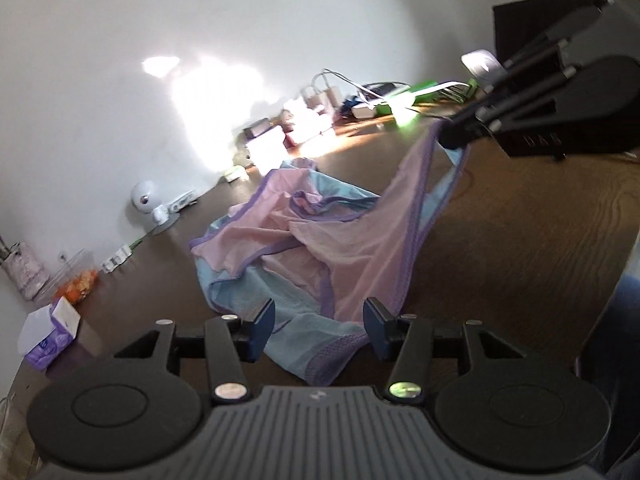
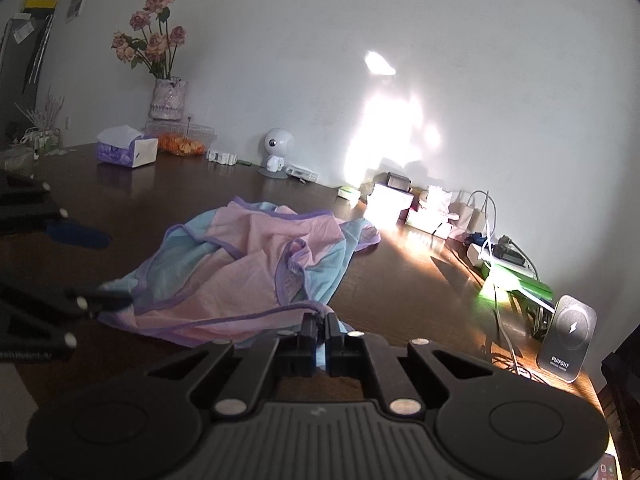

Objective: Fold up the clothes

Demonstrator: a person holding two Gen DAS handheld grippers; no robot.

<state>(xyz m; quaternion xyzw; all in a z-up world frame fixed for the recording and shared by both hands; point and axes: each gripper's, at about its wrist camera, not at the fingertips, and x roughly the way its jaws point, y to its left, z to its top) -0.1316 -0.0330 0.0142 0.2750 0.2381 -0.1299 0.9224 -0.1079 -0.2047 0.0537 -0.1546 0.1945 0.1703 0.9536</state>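
A pink and light-blue garment (image 1: 304, 248) with purple trim lies crumpled on the dark wooden table (image 1: 520, 264). My left gripper (image 1: 319, 330) is open, its fingers just above the garment's near blue edge. My right gripper (image 1: 450, 140) is shut on the garment's purple-trimmed edge and lifts it off the table at the upper right. In the right wrist view the right gripper (image 2: 320, 330) pinches that purple edge, with the garment (image 2: 256, 256) spread beyond it. The left gripper (image 2: 108, 268) shows at the left edge there, fingers apart.
Along the wall stand a tissue box (image 2: 126, 152), a flower vase (image 2: 168, 100), a snack container (image 2: 180, 142), a small white round robot toy (image 2: 275, 152), white boxes (image 2: 392, 204), chargers and cables (image 2: 492, 240), and a wireless charger stand (image 2: 568, 340).
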